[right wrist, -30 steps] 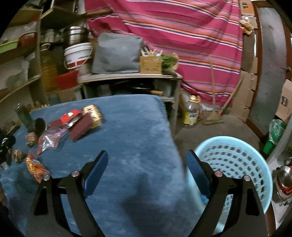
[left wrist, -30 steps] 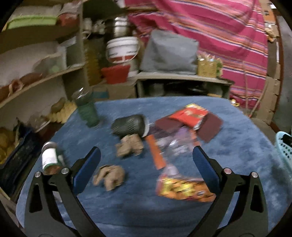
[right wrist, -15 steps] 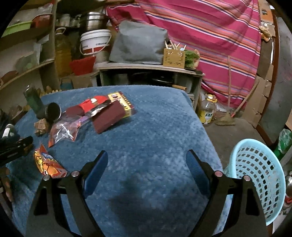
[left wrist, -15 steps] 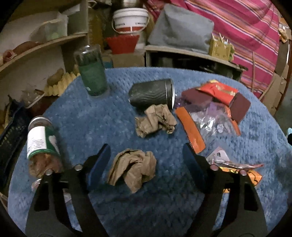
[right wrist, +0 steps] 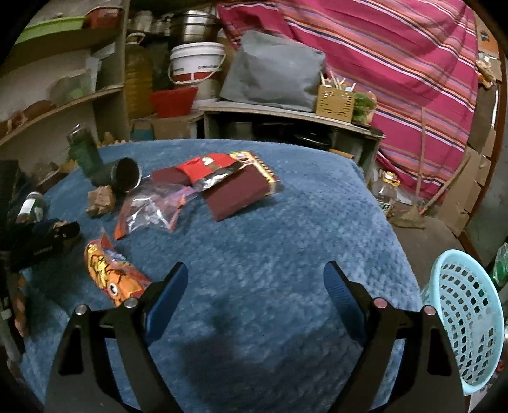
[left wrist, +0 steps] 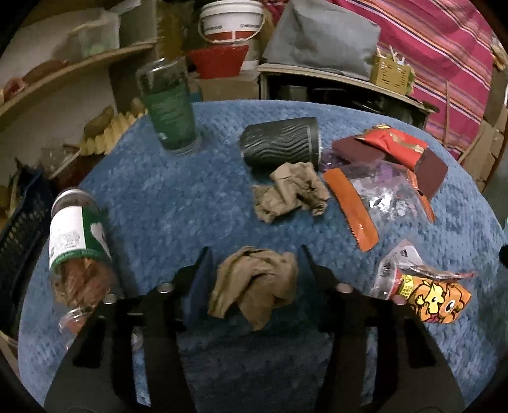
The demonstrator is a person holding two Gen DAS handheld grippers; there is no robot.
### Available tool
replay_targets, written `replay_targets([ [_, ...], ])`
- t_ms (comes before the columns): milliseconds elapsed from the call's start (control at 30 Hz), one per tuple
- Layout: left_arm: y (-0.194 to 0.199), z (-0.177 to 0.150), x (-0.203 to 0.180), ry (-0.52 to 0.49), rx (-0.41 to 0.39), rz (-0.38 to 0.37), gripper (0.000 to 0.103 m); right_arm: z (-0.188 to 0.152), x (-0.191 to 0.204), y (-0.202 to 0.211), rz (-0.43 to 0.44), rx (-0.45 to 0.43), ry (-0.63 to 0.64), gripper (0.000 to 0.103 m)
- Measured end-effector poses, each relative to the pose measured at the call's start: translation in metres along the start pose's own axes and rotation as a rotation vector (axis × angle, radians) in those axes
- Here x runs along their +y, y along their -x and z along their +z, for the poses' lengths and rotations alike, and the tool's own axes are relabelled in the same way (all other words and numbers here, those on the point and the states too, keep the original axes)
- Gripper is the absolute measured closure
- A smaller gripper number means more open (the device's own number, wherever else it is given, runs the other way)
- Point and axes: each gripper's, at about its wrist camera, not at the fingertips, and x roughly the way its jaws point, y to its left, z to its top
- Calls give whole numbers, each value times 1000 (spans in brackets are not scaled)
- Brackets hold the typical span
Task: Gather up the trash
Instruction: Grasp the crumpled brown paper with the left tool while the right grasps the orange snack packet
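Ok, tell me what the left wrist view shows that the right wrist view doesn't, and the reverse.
Only the left wrist view shows the crumpled brown paper sitting between the left gripper's fingers, which stand close on either side of it.

Only the right wrist view shows the light blue basket beside the table, and the right gripper open and empty over bare blue cloth.

Both show the orange snack wrapper, the second paper wad, the dark ribbed cup lying on its side and the white bucket.

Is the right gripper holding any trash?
No, the right gripper is open and empty above the bare blue blanket.
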Motion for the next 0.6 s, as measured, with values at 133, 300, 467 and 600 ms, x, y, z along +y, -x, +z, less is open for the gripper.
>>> replay_targets([
  [133,-7,1,-3,-15,23,9,44,-1,4,-2,3,10,12,17],
  [300,-10,2,-6,-32,30,10,55,-3,5,-5,21,27,10,17],
  [467,23,0,-10,-60,-63,55,55,-3,18,-7,94,35,21,17],
  [600,58,-7,-7,-69,-118,38,55,-5,35,-10,169,47,42,7],
])
